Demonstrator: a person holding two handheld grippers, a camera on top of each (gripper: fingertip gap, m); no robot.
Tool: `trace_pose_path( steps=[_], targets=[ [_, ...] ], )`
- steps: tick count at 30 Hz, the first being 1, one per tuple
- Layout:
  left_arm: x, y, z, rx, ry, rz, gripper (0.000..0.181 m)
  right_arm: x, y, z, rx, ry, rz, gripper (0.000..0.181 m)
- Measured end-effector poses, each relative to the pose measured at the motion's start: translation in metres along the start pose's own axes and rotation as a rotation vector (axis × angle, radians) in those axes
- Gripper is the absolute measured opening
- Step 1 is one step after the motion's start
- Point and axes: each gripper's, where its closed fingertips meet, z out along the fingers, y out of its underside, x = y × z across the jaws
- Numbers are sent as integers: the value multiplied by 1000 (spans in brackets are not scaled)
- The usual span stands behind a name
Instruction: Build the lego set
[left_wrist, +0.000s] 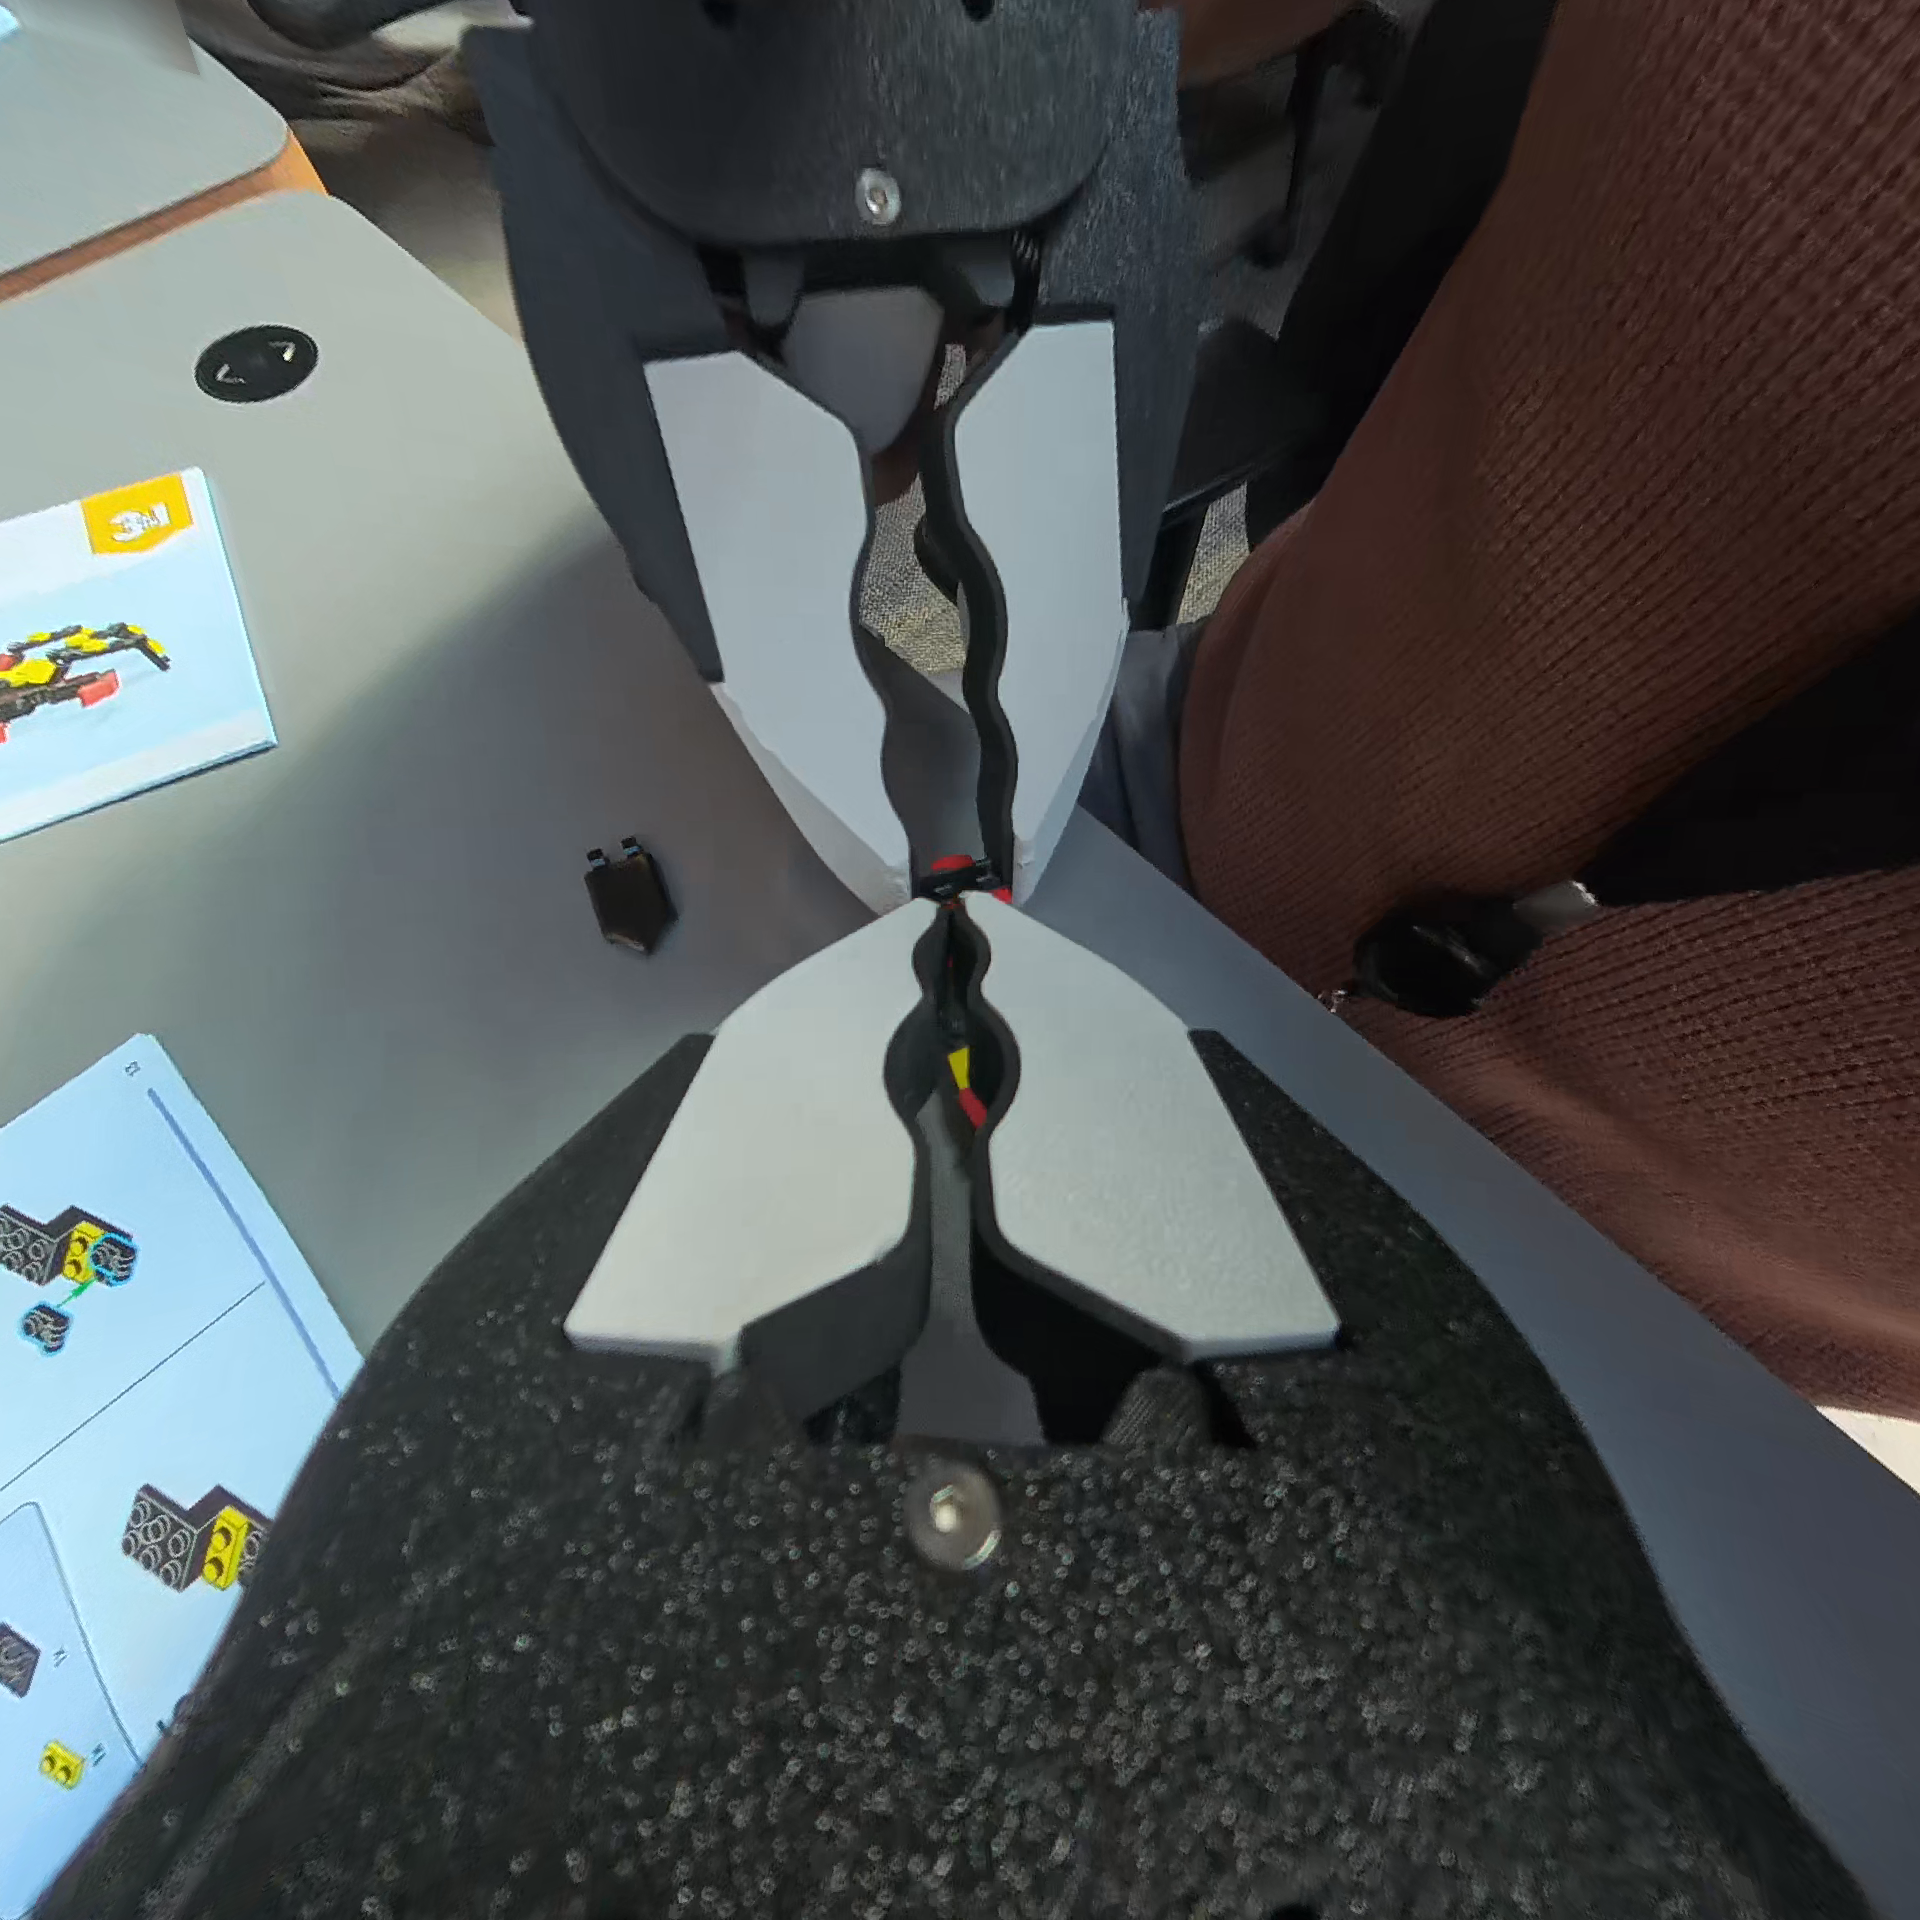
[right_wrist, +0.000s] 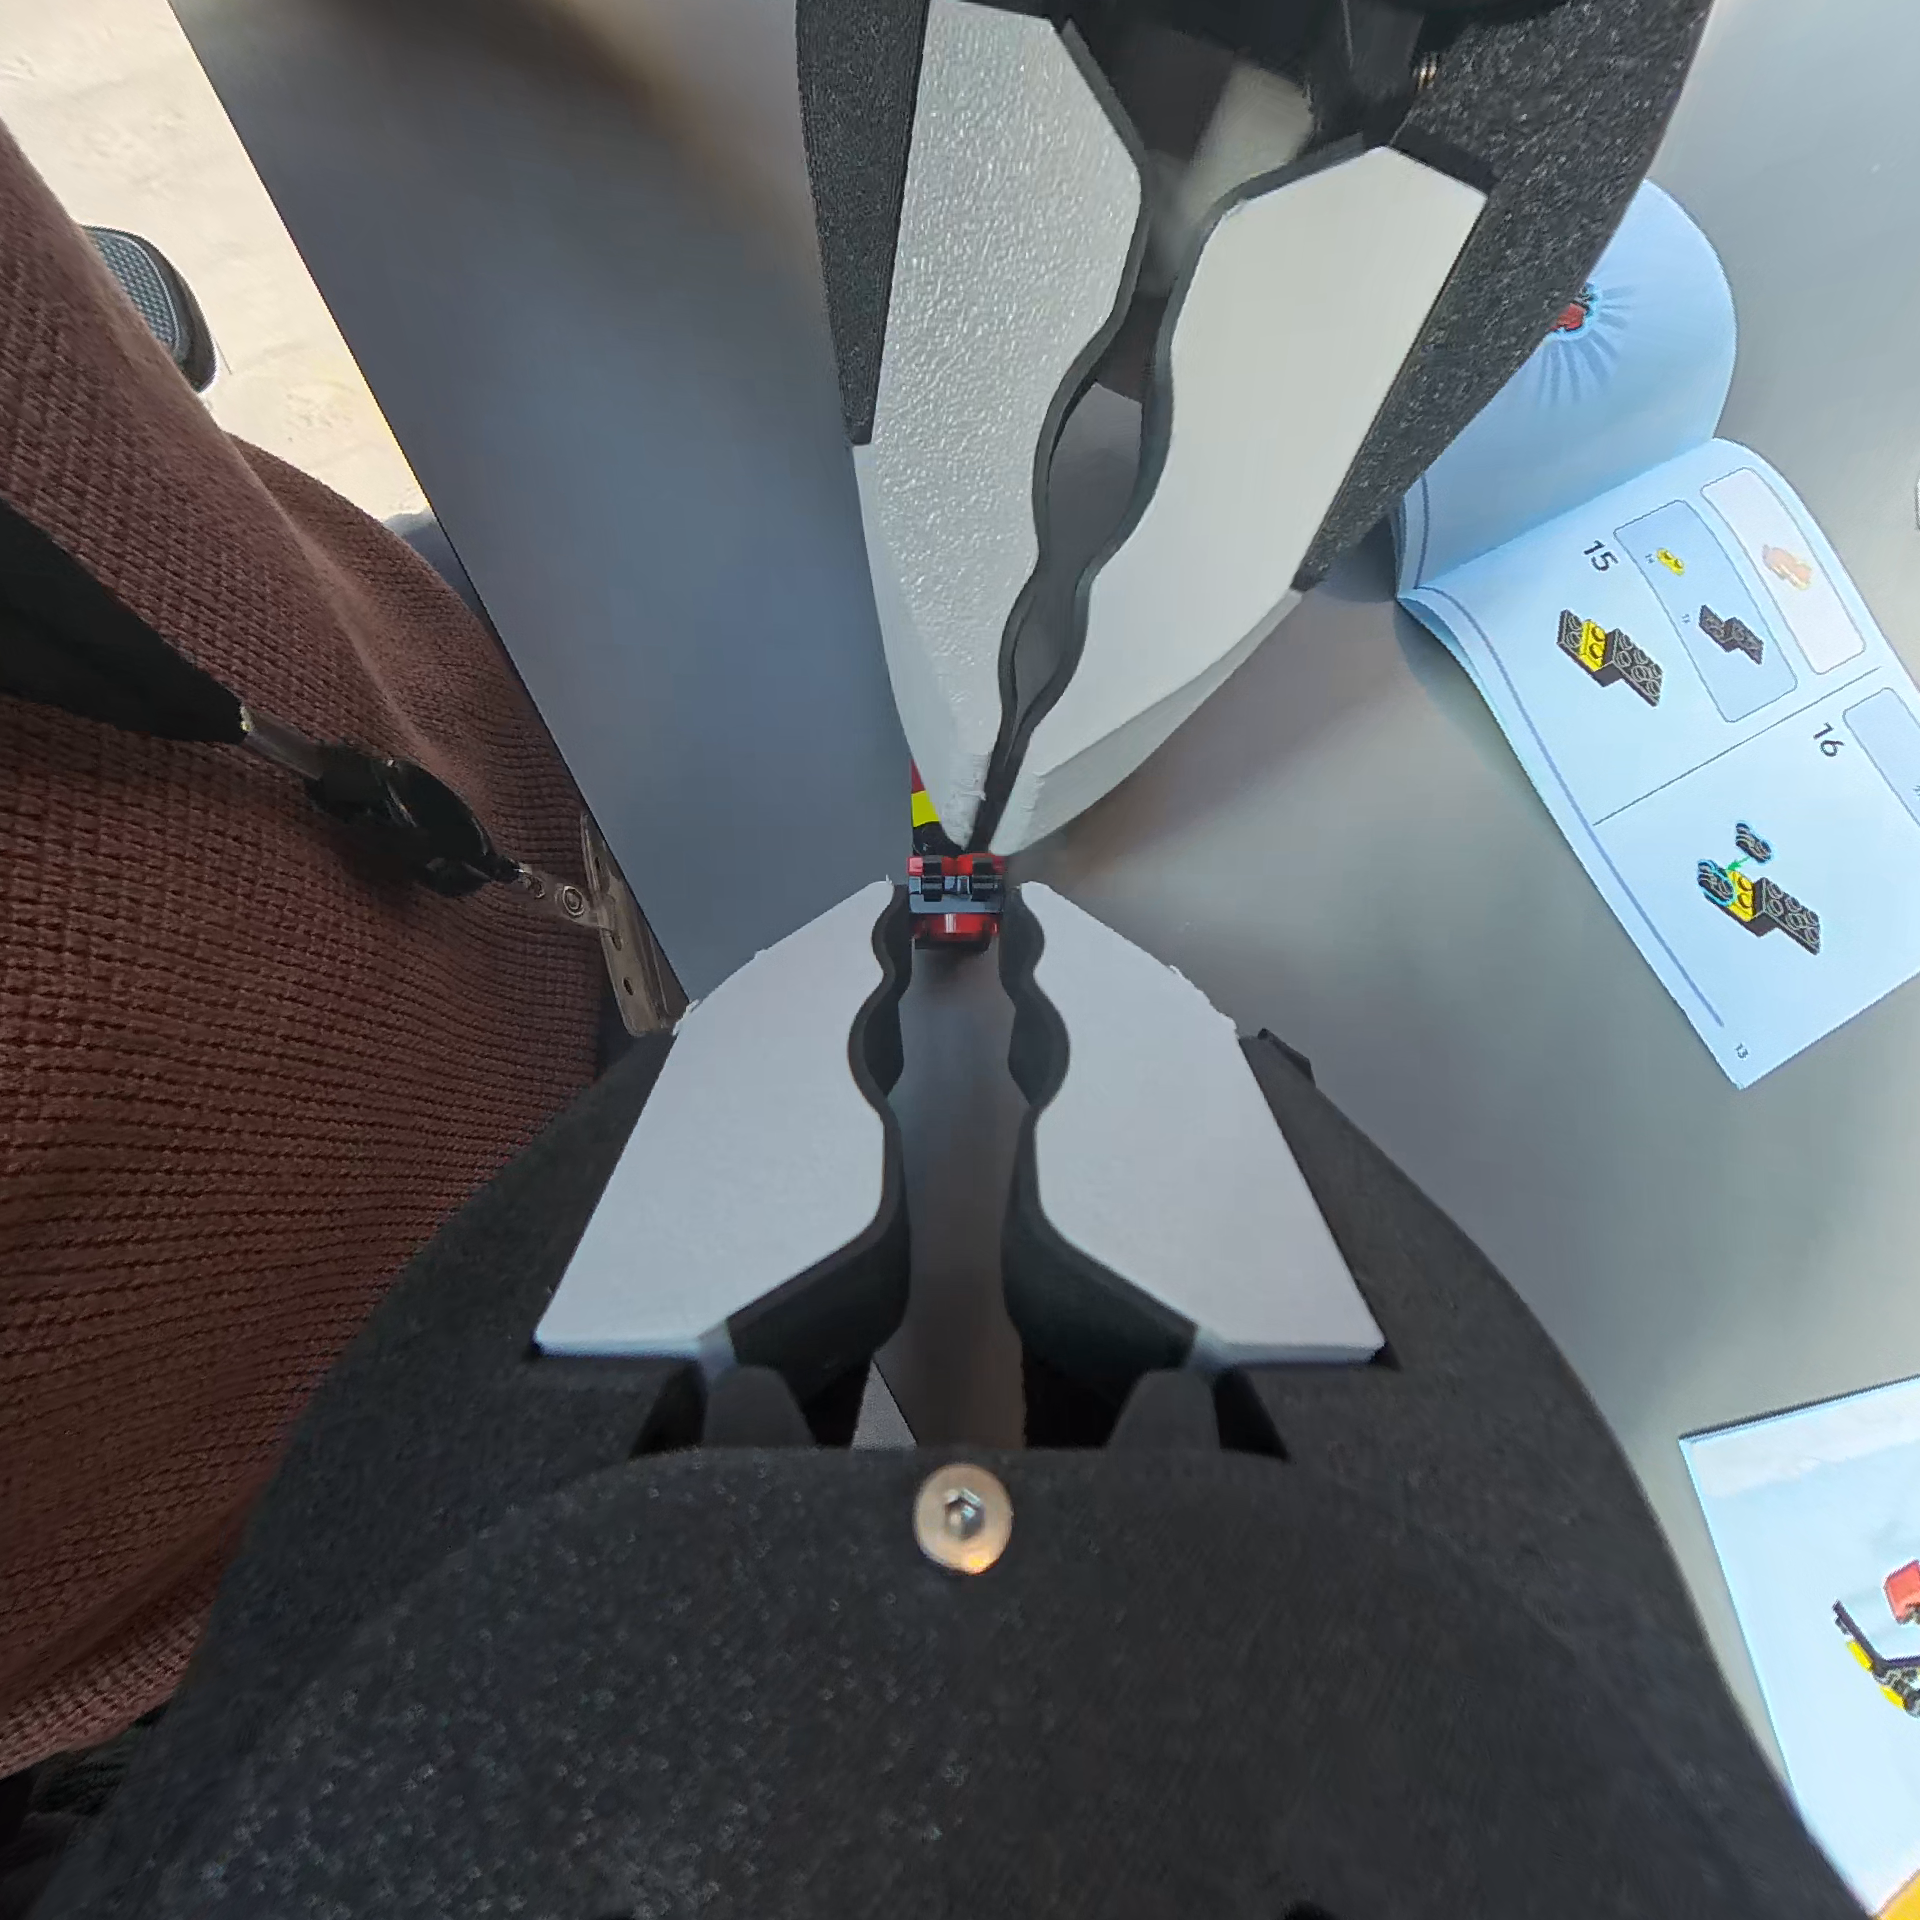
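Note:
In the left wrist view my left gripper (left_wrist: 951, 920) is shut on a thin black, yellow and red lego assembly (left_wrist: 961, 1081) that sits between its fingers. My right gripper (left_wrist: 964, 873) comes in from above, tip to tip with it. In the right wrist view my right gripper (right_wrist: 956, 896) is shut on a small black and red clip piece (right_wrist: 956, 902). The left gripper (right_wrist: 982, 831) meets it from above, with the yellow and red of its assembly (right_wrist: 920, 805) showing beside its tips. The two pieces touch above the grey table (left_wrist: 416, 727).
A loose black lego piece (left_wrist: 629, 899) lies on the table left of the grippers. An open instruction booklet (left_wrist: 135, 1351) (right_wrist: 1683, 748) and a second booklet (left_wrist: 104, 644) (right_wrist: 1829, 1621) lie nearby. A person in a brown sweater (left_wrist: 1558, 623) (right_wrist: 208, 935) sits at the table edge (left_wrist: 1351, 1091). Only a small space, under 4 cm, lies between the two pairs of fingers.

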Motion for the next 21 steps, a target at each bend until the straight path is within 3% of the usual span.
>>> trace_pose_path(
  steps=[5, 21],
  targets=[
    [-1, -10, 3, 56, -30, -7, 0, 0, 0, 0, -8, 1, 9, 16],
    [-2, -7, 5, 31, -65, -18, 0, 0, 2, 1, -51, -30, 18, 16]
  ],
)
